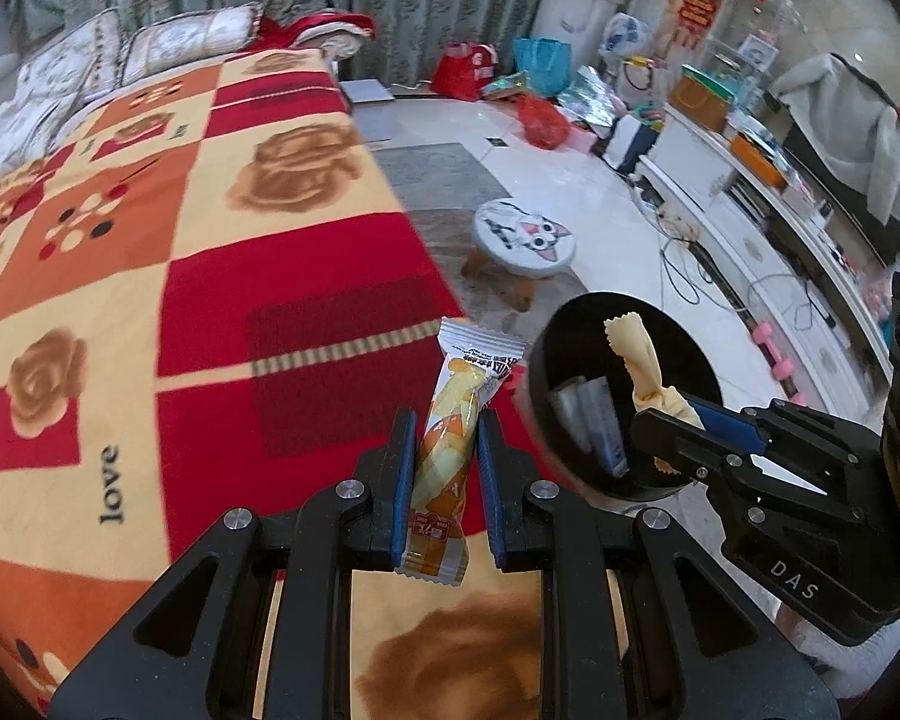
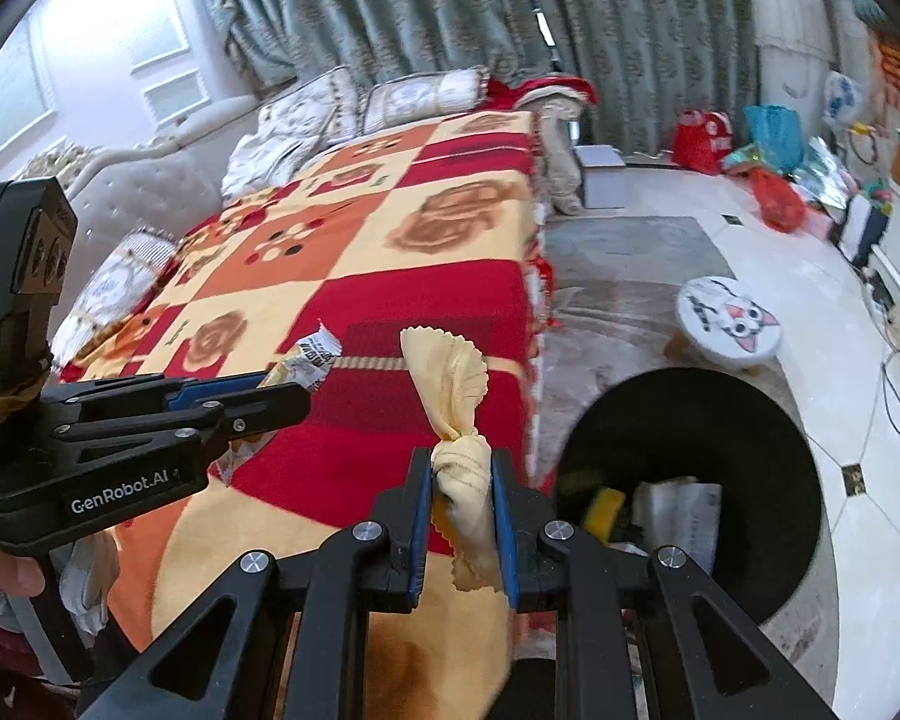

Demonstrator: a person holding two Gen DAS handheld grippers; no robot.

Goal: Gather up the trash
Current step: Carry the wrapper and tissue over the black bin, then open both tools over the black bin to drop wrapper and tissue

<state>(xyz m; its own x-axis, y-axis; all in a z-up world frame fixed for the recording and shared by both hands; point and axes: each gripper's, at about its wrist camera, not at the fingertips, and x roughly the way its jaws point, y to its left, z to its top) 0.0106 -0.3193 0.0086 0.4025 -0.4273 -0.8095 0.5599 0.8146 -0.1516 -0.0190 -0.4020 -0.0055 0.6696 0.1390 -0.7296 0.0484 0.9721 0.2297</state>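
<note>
left gripper [image 1: 447, 468] clamps a light, crinkly snack wrapper [image 1: 450, 456] mid-length, just beside the black bin [image 1: 576, 360]. right gripper [image 2: 462, 516] pinches a soft knotted yellow cloth [image 2: 459, 420] at its knot, near that bin; neither looks fragile.

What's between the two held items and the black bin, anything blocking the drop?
Nothing visible. The left gripper holds the snack wrapper, the right gripper the yellow cloth. The black bin sits open-topped on the floor beside the bed, with no lid.
</note>
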